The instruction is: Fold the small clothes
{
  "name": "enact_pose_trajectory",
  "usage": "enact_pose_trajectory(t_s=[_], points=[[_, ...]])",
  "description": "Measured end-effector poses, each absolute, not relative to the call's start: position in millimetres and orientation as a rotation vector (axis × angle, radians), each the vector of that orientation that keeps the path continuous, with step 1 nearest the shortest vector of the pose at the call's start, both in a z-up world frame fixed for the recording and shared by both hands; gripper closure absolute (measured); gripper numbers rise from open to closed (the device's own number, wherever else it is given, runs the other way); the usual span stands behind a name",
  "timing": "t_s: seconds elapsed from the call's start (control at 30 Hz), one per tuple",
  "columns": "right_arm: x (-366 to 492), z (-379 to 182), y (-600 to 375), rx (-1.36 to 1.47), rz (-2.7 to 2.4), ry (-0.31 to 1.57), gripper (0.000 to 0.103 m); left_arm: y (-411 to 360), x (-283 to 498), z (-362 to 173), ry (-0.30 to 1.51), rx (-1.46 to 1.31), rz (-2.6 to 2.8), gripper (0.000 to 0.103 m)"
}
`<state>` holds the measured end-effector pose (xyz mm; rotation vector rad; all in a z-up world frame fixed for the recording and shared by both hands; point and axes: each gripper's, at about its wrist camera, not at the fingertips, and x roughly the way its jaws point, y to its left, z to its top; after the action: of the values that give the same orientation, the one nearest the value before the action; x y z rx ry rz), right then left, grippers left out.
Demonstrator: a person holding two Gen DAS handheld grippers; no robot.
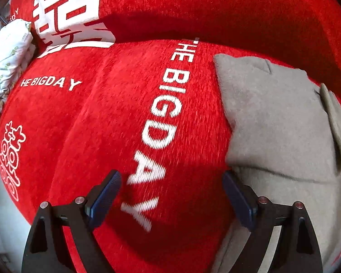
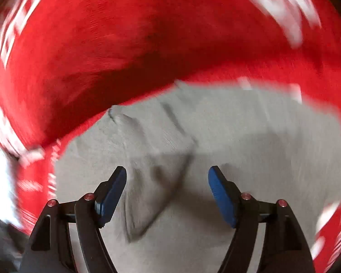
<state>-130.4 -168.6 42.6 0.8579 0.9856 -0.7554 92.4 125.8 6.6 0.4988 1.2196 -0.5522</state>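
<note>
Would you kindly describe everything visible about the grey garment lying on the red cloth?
The grey garment is a soft, fleecy-looking piece, lying flat and partly folded on the red printed cloth, with layered edges and a flap along its right side. In the right wrist view it shows creases and a raised fold. Neither gripper holds it: the left gripper is open over its left edge, and the right gripper is open above the fold. That view is blurred.

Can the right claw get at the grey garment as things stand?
Probably yes. The right claw is open right over the grey garment, with a raised fold between its fingers and nothing covering the cloth. The view is motion-blurred, so I cannot tell whether it touches yet.
</note>
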Motion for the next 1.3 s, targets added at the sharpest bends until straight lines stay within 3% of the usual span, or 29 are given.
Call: enact_pose_trajectory(t_s=[0.13, 0.17, 0.2, 0.27, 0.43, 0.53, 0.6, 0.67, 0.87, 0.9, 0.93, 0.97, 1.0, 1.03, 1.07, 1.2, 1.3], points=[[-70, 26, -171, 0.66, -0.734, 1.127, 0.028, 135, 87, 29, 1.209, 0.491, -0.575, 0.013], [-67, 16, -173, 0.628, -0.751, 1.18, 0.049, 134, 90, 32, 1.207, 0.482, -0.58, 0.013], [-60, 8, -175, 0.608, -0.758, 1.221, 0.077, 130, 95, 34, 1.207, 0.473, -0.584, 0.013], [-60, 12, -182, 0.606, -0.757, 1.192, 0.092, 116, 110, 34, 1.211, 0.459, -0.594, 0.013], [-130, 61, -198, 0.786, -0.675, 0.891, 0.092, 67, 141, 22, 1.213, 0.413, -0.645, 0.013], [-193, 56, -208, 0.957, -0.716, 0.813, 0.085, 39, 154, 5, 1.259, 0.422, -0.672, 0.013], [-239, 39, -213, 1.129, -0.775, 0.773, 0.043, 27, 161, -4, 1.295, 0.418, -0.688, 0.013], [-282, 22, -209, 1.313, -0.831, 0.709, 0.03, 19, 166, -11, 1.321, 0.416, -0.694, 0.013], [-317, 7, -197, 1.571, -0.794, 0.556, 0.03, 4, 169, -20, 1.383, 0.435, -0.687, 0.013], [-294, 0, -195, 1.567, -0.8, 0.57, 0.03, 2, 169, -20, 1.391, 0.434, -0.691, 0.017], [-287, -1, -198, 1.562, -0.815, 0.583, 0.032, 0, 169, -19, 1.394, 0.429, -0.709, 0.032], [-273, -5, -196, 1.55, -0.823, 0.607, 0.049, -2, 168, -17, 1.39, 0.427, -0.729, 0.055], [-265, -4, -196, 1.522, -0.828, 0.65, 0.096, -4, 167, -15, 1.388, 0.425, -0.759, 0.069], [-254, -1, -200, 1.484, -0.801, 0.701, 0.095, -5, 166, -11, 1.376, 0.431, -0.776, 0.086], [-241, 2, -203, 1.456, -0.776, 0.719, 0.095, -4, 167, -8, 1.367, 0.422, -0.788, 0.09], [-218, 45, -212, 1.226, -0.664, 0.692, 0.095, 21, 183, 4, 1.346, 0.294, -0.788, 0.093], [-223, 27, -216, 1.243, -0.693, 0.729, 0.095, 32, 191, -5, 1.362, 0.288, -0.768, 0.093]])
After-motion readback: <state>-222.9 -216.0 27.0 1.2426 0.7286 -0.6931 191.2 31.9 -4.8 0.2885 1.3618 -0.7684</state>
